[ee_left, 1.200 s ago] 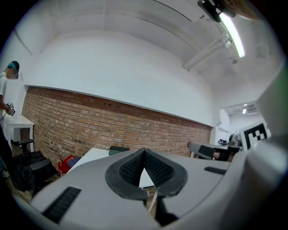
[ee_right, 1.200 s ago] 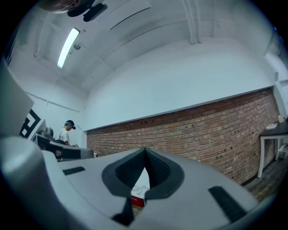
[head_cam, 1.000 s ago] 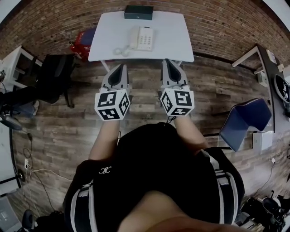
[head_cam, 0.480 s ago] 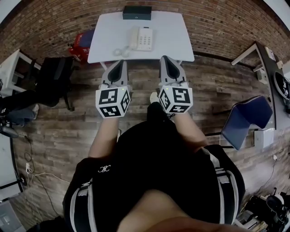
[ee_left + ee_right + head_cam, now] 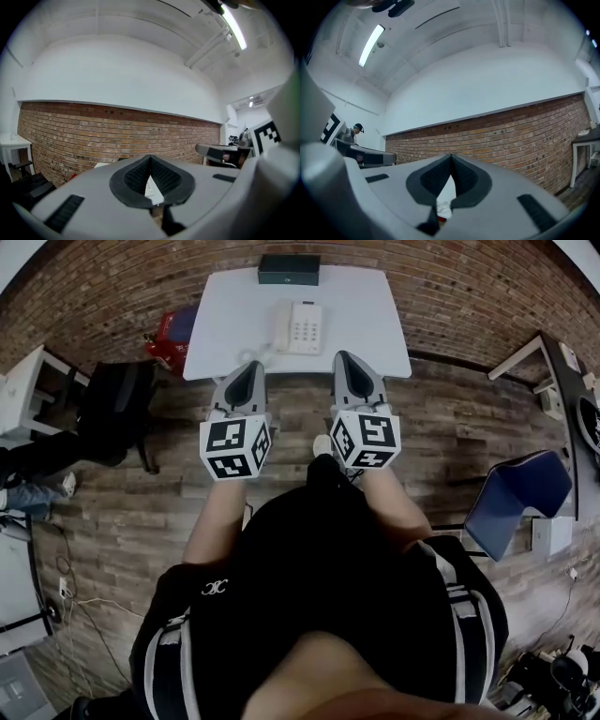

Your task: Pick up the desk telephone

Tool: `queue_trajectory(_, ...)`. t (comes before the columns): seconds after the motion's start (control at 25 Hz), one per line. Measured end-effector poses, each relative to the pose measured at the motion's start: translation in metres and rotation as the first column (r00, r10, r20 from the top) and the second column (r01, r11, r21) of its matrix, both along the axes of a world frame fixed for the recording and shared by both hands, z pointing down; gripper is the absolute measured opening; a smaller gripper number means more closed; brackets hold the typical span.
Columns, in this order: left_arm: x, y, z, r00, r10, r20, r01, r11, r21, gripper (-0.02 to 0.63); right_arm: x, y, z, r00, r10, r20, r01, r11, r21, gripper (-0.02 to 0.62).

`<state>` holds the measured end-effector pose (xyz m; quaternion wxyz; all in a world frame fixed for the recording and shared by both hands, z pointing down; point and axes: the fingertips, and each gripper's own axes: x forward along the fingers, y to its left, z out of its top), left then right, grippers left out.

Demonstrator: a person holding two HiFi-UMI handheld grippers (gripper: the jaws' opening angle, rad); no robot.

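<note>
The desk telephone (image 5: 302,327) is seen resting near the middle of the white table (image 5: 366,306). Its handset is seated on the left side of the set, and its coiled cord (image 5: 251,351) is trailed toward the table's near edge. A dark box (image 5: 289,268) is set at the table's far edge, behind the telephone.

Both tongs are held about level at the table's near edge, side by side and clear of the telephone. The left gripper (image 5: 249,368) is pointed at the near-left part of the table and the right gripper (image 5: 345,357) at the near-right part. In each gripper's own view the dark pads are shown pressed together at the tip, with nothing caught between them. The brick wall behind the table is seen beyond them.

A red bag (image 5: 172,326) is seen on the wooden floor just beside the table's left end. A blue chair (image 5: 517,498) is placed well apart from the table, off its right end.
</note>
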<state>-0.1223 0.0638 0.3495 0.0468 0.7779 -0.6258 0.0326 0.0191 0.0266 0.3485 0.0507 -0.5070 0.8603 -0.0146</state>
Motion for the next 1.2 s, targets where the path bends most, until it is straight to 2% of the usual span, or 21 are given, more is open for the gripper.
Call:
queue_trajectory(0.36, 0.001, -0.058, 0.019, 1.0, 0.007, -0.021, -0.008, 0.999, -0.043, 0.002, 0.003, -0.061, 0.021, 1.0, 0.004, -0.003, -0.004, 0.999, -0.039, -0.002)
queue_trajectory(0.64, 0.0, -0.11, 0.031, 1.0, 0.005, -0.008, -0.006, 0.997, -0.082, 0.002, 0.004, -0.115, 0.036, 1.0, 0.008, -0.01, -0.008, 0.997, -0.076, -0.002)
queue_trajectory(0.84, -0.004, -0.146, 0.037, 1.0, -0.01, -0.006, 0.009, 0.995, -0.103, 0.002, -0.001, -0.155, 0.044, 0.999, 0.005, -0.034, -0.007, 0.998, -0.065, -0.002)
queue_trajectory(1.2, -0.009, -0.218, 0.05, 0.998, -0.057, 0.005, 0.057, 0.985, -0.16, 0.002, -0.01, -0.23, 0.061, 0.997, -0.054, -0.055, 0.046, 0.991, -0.128, -0.002)
